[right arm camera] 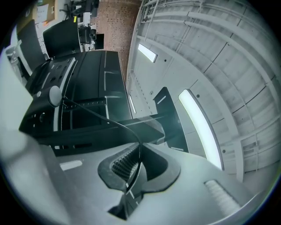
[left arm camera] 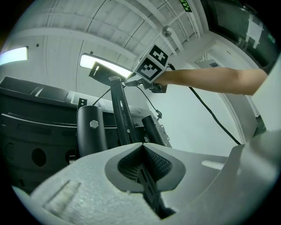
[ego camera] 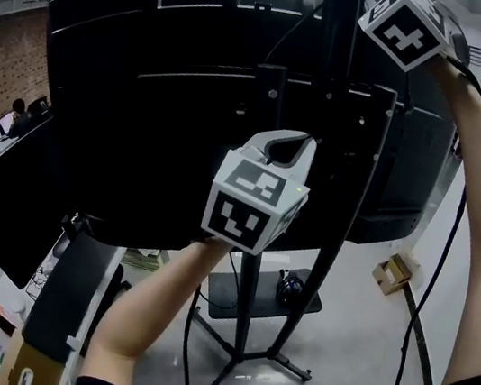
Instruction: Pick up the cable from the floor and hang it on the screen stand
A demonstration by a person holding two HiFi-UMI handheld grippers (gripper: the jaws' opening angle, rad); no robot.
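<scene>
The left gripper point(left arm camera: 141, 148) is nearest, held up at chest height behind the screen point(ego camera: 145, 107), its jaws pressed together with nothing between them. It points at the upright tubes and mounting bracket on the back of the panel but touches none of them.

Higher and further out, the right gripper point(right arm camera: 137, 151) is raised on an outstretched arm to the top of the screen stand point(ego camera: 244, 307). Its jaws are clamped on the cable point(right arm camera: 105, 117), a thin black lead that runs out of the grip and away across the top edge of the bracket. In the head view, a dark line drops from that gripper down past the forearm towards the floor point(ego camera: 343, 341) – most likely the trailing length of the same cable, though its lower end runs out of the picture.

The pickup looks done: the gripped part of the cable is well off the floor and at the head of the stand. The hanging itself does not look finished. The lead is pinched in the right jaws, and I cannot tell whether it already rests over the bracket or only passes above it. What seems left is to drape it over a part that will hold it – then open the jaws and check it stays. The idle left gripper is near enough to steady the slack.

Beyond the stand's base, a small cardboard box point(ego camera: 391, 274) sits on the floor.
</scene>
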